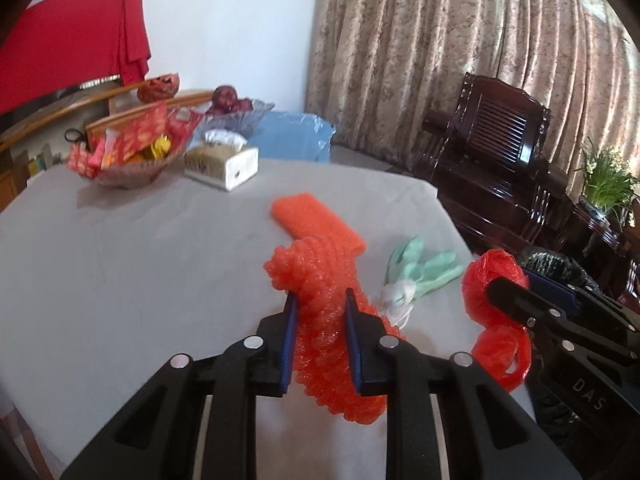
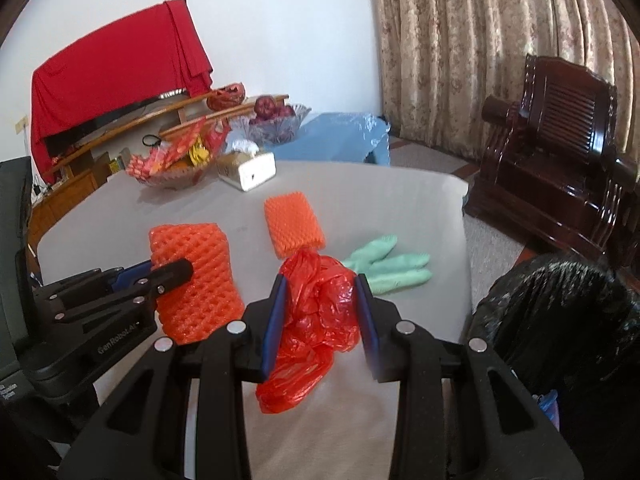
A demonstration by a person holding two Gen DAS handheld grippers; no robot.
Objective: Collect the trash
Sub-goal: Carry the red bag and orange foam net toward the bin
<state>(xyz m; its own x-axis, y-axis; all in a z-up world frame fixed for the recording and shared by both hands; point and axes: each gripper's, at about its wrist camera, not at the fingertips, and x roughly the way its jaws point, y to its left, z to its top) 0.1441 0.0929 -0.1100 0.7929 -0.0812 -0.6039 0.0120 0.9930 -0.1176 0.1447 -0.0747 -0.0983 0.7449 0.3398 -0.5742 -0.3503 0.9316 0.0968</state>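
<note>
My left gripper (image 1: 321, 298) is shut on an orange foam fruit net (image 1: 332, 320), held above the grey table (image 1: 120, 260); the net also shows in the right wrist view (image 2: 196, 276). My right gripper (image 2: 320, 284) is shut on a crumpled red plastic bag (image 2: 316, 316), which also shows in the left wrist view (image 1: 494, 300). A second orange foam net (image 2: 293, 224) and a green rubber glove (image 2: 390, 266) lie on the table beyond. A bin lined with a black bag (image 2: 556, 320) stands right of the table.
A tissue box (image 1: 222, 164), a snack bowl (image 1: 128, 156) and a glass fruit bowl (image 1: 236, 114) sit at the table's far end. A dark wooden armchair (image 2: 560, 152) and curtains stand to the right. A blue cloth-covered object (image 2: 340, 136) is behind the table.
</note>
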